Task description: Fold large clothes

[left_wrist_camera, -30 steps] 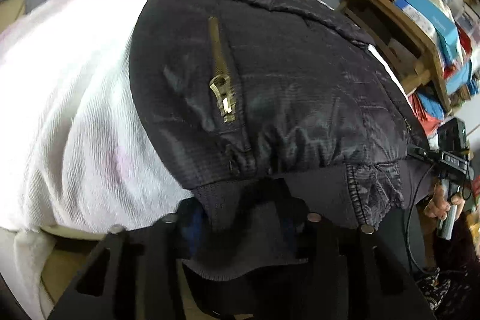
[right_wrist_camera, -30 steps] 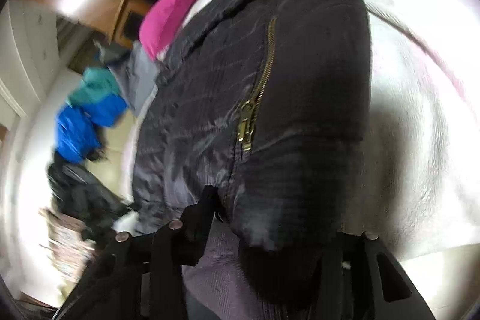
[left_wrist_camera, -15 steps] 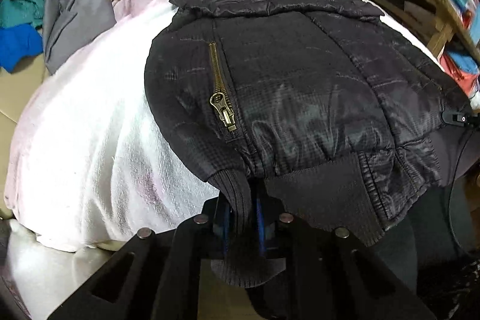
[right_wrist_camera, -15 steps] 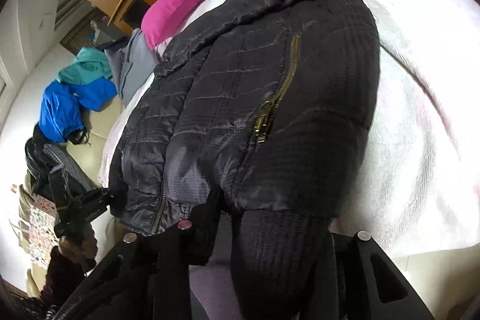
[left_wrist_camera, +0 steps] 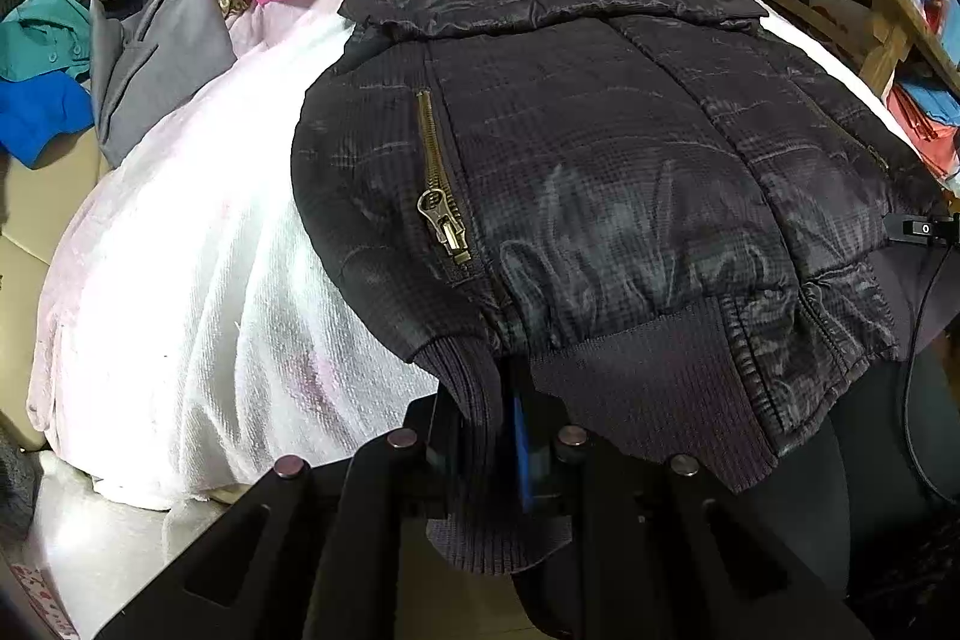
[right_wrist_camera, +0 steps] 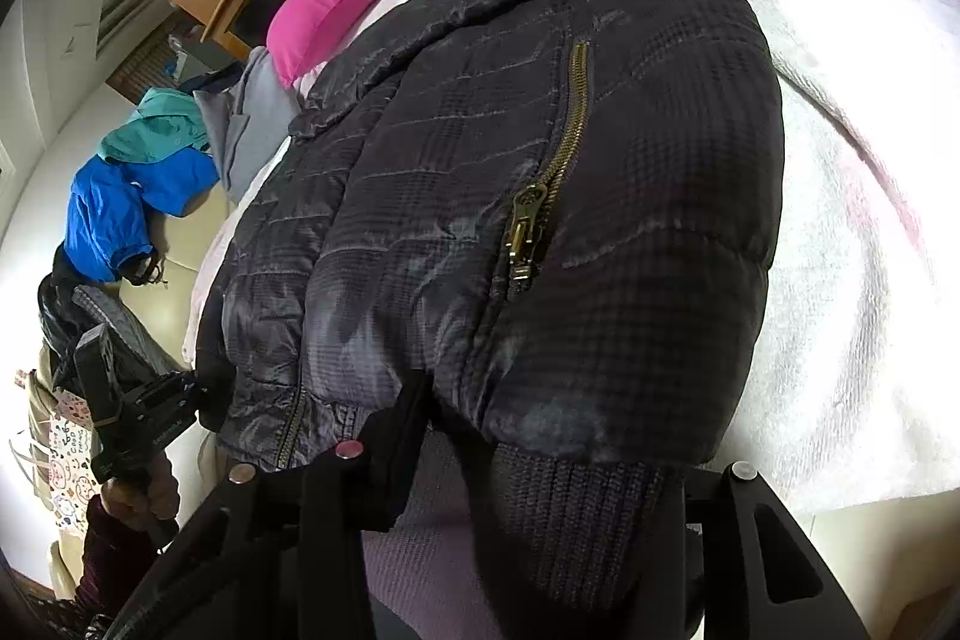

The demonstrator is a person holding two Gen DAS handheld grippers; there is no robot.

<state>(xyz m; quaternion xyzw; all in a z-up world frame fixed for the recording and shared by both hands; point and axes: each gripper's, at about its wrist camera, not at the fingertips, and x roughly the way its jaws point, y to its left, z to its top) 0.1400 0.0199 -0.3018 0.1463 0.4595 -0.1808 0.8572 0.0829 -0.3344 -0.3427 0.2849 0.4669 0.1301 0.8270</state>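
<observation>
My left gripper (left_wrist_camera: 510, 436) is clamped on the jacket's (left_wrist_camera: 600, 148) ribbed hem (left_wrist_camera: 648, 388). The right gripper (right_wrist_camera: 540, 496) has just been opening, ribbed cuff (right_wrist_camera: 576, 526) loose between its jaws. Jacket lies across the white blanket (left_wrist_camera: 198, 268), hem over its near edge. I judge it puffy, light and slick-shelled, so grip the knit ribbing.

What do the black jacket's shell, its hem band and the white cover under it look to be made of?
Black jacket shell: thin synthetic, probably nylon, with slight sheen, quilted stitch lines and puffed panels. Hem band: ribbed knit, matte, with fine vertical ribs. White cover: soft towel-like or fleecy fabric with a nubby surface; which one is unclear.
</observation>
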